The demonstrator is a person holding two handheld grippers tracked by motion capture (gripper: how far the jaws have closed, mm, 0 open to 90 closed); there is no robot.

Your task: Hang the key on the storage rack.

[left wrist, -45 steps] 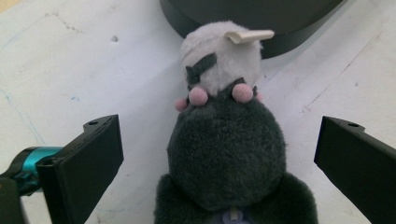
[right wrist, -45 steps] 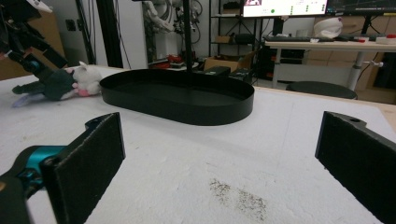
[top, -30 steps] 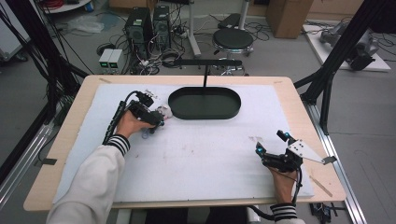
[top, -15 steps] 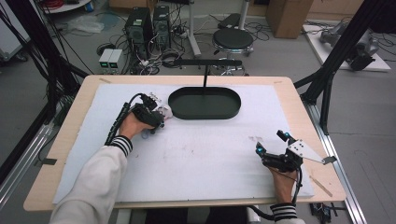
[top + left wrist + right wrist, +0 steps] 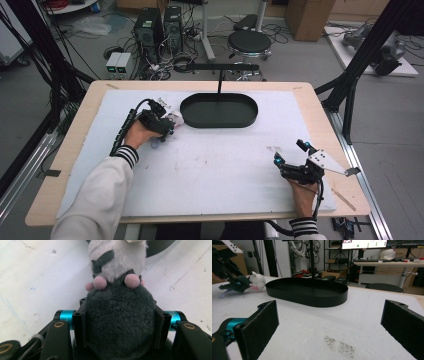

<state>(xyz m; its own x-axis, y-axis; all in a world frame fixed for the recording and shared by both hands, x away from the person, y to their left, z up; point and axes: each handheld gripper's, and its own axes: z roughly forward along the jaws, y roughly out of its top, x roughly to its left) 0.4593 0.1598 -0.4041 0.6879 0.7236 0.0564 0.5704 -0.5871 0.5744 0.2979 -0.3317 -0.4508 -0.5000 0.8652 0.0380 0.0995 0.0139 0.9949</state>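
Left gripper view: left gripper [image 5: 120, 322] jaws just closed, clamped on the plush toy [image 5: 117, 315]; right gripper [image 5: 332, 325] gapes, holding nothing.

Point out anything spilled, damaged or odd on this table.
A patch of dark crumbs lies scattered on the white mat before the right gripper; fainter stains mark the mat's middle. Nothing looks damaged.

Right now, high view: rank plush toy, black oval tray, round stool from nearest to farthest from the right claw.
1. Black oval tray: up and left of the right claw, on the white mat.
2. Plush toy: farther left, just past the tray's left end, clamped in the left claw.
3. Round stool: on the floor beyond the table's far edge.
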